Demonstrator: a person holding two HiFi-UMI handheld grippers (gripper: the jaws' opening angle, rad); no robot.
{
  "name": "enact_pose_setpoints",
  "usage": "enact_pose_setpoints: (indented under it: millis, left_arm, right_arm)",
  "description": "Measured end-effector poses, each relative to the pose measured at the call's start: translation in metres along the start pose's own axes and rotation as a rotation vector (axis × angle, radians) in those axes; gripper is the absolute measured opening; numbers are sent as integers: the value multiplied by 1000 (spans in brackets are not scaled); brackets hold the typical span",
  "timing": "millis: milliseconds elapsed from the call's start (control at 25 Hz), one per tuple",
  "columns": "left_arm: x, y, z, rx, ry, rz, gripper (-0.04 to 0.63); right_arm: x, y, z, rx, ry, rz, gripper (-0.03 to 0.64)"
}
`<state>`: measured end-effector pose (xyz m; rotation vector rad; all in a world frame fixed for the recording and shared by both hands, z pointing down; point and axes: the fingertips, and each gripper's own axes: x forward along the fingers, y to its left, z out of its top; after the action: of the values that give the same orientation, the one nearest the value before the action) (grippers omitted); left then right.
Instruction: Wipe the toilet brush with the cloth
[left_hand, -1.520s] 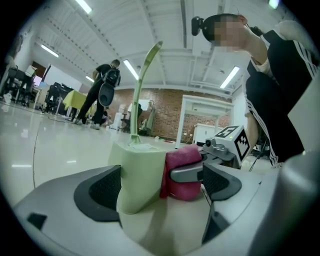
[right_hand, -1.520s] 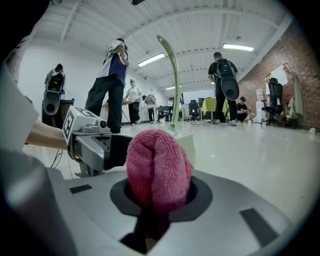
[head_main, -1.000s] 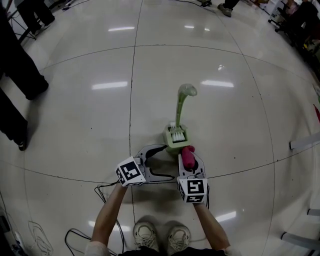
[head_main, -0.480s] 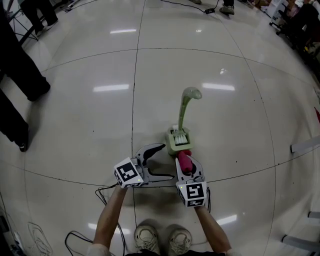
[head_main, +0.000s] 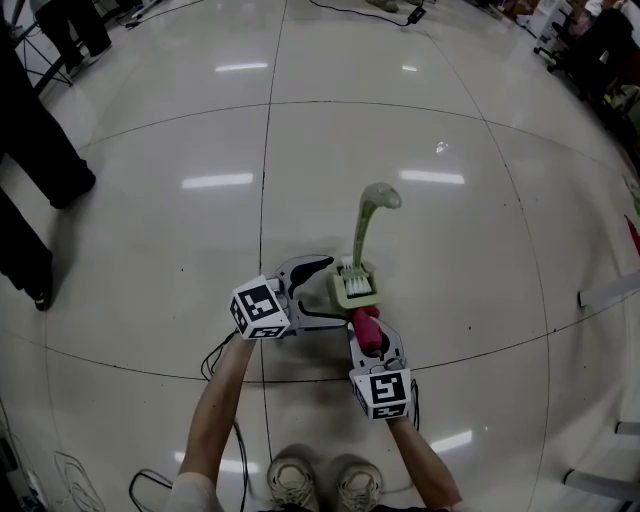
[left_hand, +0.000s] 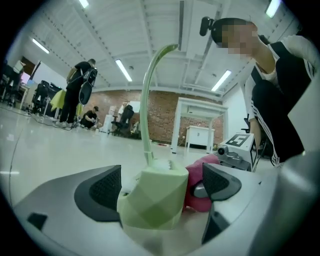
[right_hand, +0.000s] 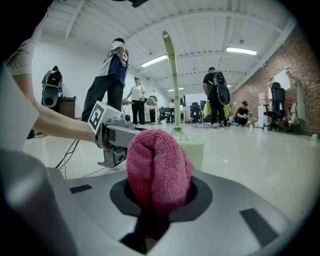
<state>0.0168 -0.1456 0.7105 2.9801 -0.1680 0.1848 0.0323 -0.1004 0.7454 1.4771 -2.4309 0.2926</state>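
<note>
The toilet brush stands in its pale green holder (head_main: 356, 287) on the floor, its curved green handle (head_main: 372, 205) rising away from me. My left gripper (head_main: 322, 291) is open, with its jaws on either side of the holder (left_hand: 152, 197); the dark pads (left_hand: 102, 187) stand beside it. My right gripper (head_main: 367, 324) is shut on a rolled pink cloth (head_main: 367, 330) just behind the holder. The right gripper view shows the cloth (right_hand: 157, 170) bulging from the jaws, with the holder (right_hand: 194, 150) and handle (right_hand: 173, 75) beyond it.
Glossy tiled floor all around. A black cable (head_main: 215, 362) trails on the floor by my left arm. People's legs (head_main: 40, 150) stand at the far left. Pale bars (head_main: 605, 286) lie at the right edge. My shoes (head_main: 290, 478) show at the bottom.
My left gripper has moved forward and to the right, so its open jaws now flank the holder. My right gripper, with the cloth, stays close behind the holder.
</note>
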Motion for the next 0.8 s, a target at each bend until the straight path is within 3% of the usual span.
enact_pose_setpoints:
  millis: [400, 800]
  left_arm:
    - [9, -6, -8, 1, 5, -40, 486]
    - [14, -29, -11, 25, 27, -59, 486]
  right_arm:
    - [4, -5, 1, 8, -10, -11, 69]
    - [2, -45, 1, 27, 3, -145, 69]
